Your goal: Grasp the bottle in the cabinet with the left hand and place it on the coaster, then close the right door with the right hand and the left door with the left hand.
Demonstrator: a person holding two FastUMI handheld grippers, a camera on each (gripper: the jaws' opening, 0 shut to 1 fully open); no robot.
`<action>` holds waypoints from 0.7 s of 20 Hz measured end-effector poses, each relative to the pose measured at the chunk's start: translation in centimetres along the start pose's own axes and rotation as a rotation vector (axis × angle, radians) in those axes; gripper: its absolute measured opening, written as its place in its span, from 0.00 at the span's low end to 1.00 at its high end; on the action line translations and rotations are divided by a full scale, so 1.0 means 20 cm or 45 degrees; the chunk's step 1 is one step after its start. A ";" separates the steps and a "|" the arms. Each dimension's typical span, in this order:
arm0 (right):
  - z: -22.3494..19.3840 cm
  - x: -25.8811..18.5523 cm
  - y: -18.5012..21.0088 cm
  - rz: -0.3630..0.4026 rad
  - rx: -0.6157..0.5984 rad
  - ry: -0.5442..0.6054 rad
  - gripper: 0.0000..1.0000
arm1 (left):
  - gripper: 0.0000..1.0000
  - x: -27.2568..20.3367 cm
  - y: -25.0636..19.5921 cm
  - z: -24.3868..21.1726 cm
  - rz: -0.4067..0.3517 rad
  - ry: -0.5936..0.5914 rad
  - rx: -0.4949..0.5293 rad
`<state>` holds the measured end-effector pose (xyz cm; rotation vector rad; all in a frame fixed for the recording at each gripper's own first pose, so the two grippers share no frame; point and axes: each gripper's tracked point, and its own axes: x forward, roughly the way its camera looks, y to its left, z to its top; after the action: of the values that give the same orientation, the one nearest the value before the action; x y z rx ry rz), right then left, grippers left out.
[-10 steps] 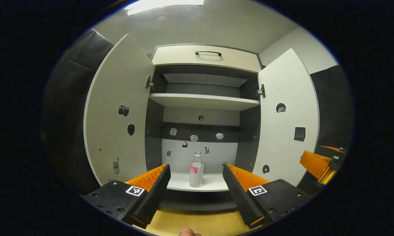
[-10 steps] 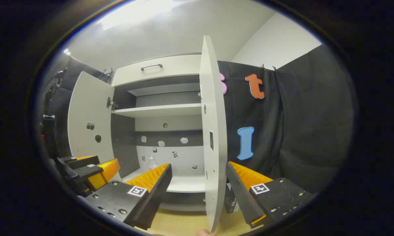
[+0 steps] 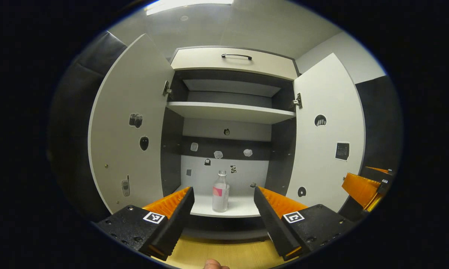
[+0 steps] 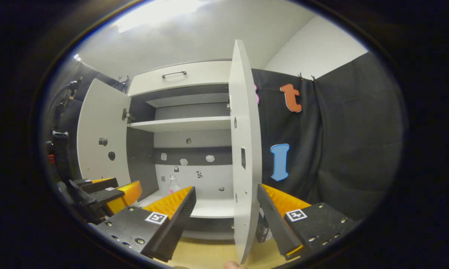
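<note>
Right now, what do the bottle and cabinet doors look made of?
Bottle: probably clear plastic; see-through body, pink label, pale cap.
Left door and right door: likely laminated board, matte white; flat panels with thin edges, metal hinges, stickers on the inner faces.

bottle (image 3: pixel 221 191): clear, pink label patch, pale cap
cabinet (image 3: pixel 230 112): white shelves, dark grey sides, grey band across the back
left door (image 3: pixel 131 127): white, small dark stickers
right door (image 3: pixel 329 130): white, black stickers
drawer handle (image 3: pixel 236 56): black
tabletop (image 3: pixel 228 252), bottom centre: light wood
</note>
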<state>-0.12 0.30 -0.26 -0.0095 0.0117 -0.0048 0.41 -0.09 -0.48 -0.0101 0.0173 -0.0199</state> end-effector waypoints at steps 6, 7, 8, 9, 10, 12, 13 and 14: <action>0.01 -0.01 0.00 -0.003 0.006 -0.005 0.95 | 0.99 0.06 0.03 -0.01 0.006 -0.004 0.007; 0.01 -0.01 0.00 -0.006 0.009 -0.009 0.95 | 0.99 0.08 0.04 -0.01 0.004 -0.005 0.009; 0.02 -0.02 -0.01 -0.013 0.013 -0.010 0.95 | 0.99 0.11 0.05 -0.01 0.005 -0.005 0.008; 0.02 -0.02 -0.01 -0.024 0.015 -0.011 0.95 | 0.99 0.15 0.05 -0.02 0.003 0.001 0.010; 0.03 -0.02 -0.04 -0.043 0.013 -0.010 0.94 | 0.99 0.22 0.06 -0.05 0.000 0.012 0.011; 0.04 -0.05 -0.13 -0.089 -0.002 -0.018 0.99 | 0.99 0.37 0.08 -0.09 -0.002 0.033 0.010; 0.04 -0.07 -0.17 -0.116 -0.013 -0.020 0.99 | 0.99 0.44 0.09 -0.12 -0.004 0.042 0.010; 0.04 -0.08 -0.22 -0.143 -0.024 -0.021 0.99 | 0.99 0.51 0.09 -0.15 -0.001 0.050 0.010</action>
<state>-1.69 -3.99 0.66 -0.0291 -0.0051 -0.1167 10.54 1.52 -3.71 -0.0017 0.0562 -0.0209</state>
